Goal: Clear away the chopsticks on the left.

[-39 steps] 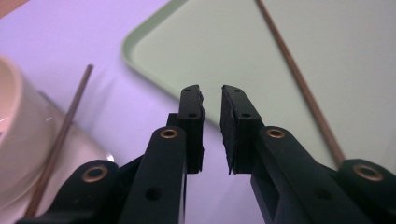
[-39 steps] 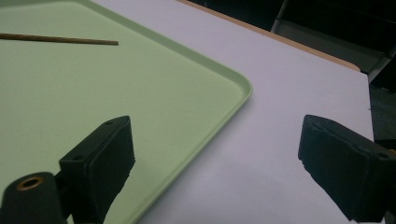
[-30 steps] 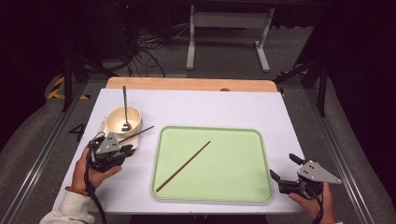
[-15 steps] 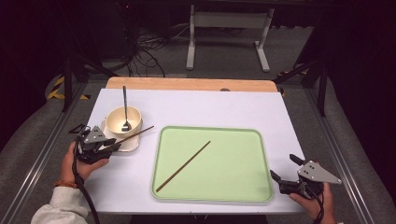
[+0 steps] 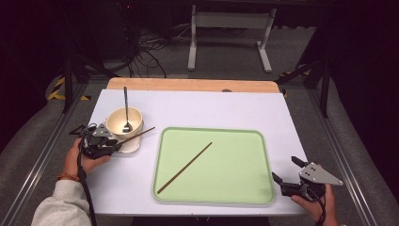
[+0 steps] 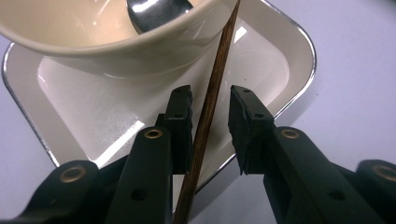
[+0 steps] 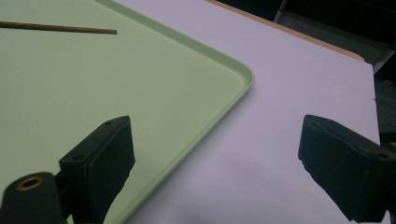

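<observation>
A cream bowl (image 5: 124, 121) with a metal spoon (image 5: 126, 110) in it stands on a white rectangular dish (image 5: 132, 146) at the table's left. A brown chopstick (image 5: 139, 134) leans across the dish beside the bowl. My left gripper (image 5: 114, 142) is at the dish's left edge. In the left gripper view its jaws straddle that chopstick (image 6: 224, 46), slightly apart, with a gap on the right side; my left gripper (image 6: 210, 93) is open. A second chopstick (image 5: 184, 168) lies diagonally on the green tray (image 5: 235, 188). My right gripper (image 5: 284, 168) rests open at the tray's near right corner.
The tray's corner (image 7: 233, 79) and bare white table (image 7: 289, 93) lie in front of my right gripper (image 7: 215, 128). A wooden strip (image 5: 188, 84) runs along the table's far edge. Table legs and cables stand on the floor behind.
My left gripper has drawn back to the left along the chopstick and then edged slightly toward the dish. The chopstick, bowl and right gripper have stayed put.
</observation>
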Tool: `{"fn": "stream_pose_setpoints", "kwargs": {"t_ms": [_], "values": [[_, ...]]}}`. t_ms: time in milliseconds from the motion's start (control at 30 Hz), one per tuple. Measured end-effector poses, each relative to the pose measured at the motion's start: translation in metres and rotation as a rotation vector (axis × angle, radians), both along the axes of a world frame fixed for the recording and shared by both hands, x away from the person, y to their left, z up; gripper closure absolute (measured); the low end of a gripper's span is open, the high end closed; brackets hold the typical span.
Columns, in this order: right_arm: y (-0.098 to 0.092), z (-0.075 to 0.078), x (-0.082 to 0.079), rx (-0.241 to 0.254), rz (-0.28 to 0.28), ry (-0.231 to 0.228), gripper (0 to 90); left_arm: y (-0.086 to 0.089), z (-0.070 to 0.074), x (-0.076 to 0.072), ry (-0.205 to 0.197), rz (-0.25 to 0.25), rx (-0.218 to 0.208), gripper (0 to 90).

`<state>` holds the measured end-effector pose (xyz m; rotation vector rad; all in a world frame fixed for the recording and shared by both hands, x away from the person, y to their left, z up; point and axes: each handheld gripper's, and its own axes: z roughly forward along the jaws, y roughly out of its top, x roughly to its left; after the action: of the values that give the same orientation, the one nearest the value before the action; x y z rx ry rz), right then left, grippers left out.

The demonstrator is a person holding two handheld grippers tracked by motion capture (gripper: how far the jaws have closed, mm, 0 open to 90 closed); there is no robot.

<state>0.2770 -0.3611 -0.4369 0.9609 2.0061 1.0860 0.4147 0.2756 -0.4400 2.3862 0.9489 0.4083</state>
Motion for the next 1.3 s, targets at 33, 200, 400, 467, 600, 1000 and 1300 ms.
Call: {"fn": "stream_pose_setpoints", "kwargs": {"t_ms": [33, 200, 400, 467, 600, 1000, 1300], "values": [[0.000, 0.000, 0.000, -0.001, 0.000, 0.000, 10.8, -0.001, -0.001, 0.001, 0.003, 0.001, 0.004, 73.2], [0.000, 0.000, 0.000, -0.003, -0.004, 0.001, 10.8, -0.003, 0.000, 0.002, 0.015, -0.002, 0.019, 79.0], [0.000, 0.000, -0.001, -0.006, -0.002, 0.001, 10.8, -0.008, 0.001, 0.001, 0.029, -0.046, 0.025, 84.0], [0.000, 0.000, -0.001, -0.006, -0.003, 0.003, 10.8, -0.010, 0.001, 0.001, 0.025, -0.045, 0.035, 84.5], [0.000, 0.000, -0.001, -0.008, -0.002, 0.002, 10.8, -0.011, 0.003, -0.001, 0.011, -0.047, 0.018, 84.7], [-0.001, 0.001, -0.001, -0.005, -0.004, -0.004, 10.8, -0.018, 0.022, -0.015, -0.030, -0.034, -0.093, 84.9], [0.000, 0.002, -0.002, -0.008, -0.004, -0.007, 10.8, -0.037, 0.035, -0.026, -0.048, -0.062, -0.159, 84.9]]}}
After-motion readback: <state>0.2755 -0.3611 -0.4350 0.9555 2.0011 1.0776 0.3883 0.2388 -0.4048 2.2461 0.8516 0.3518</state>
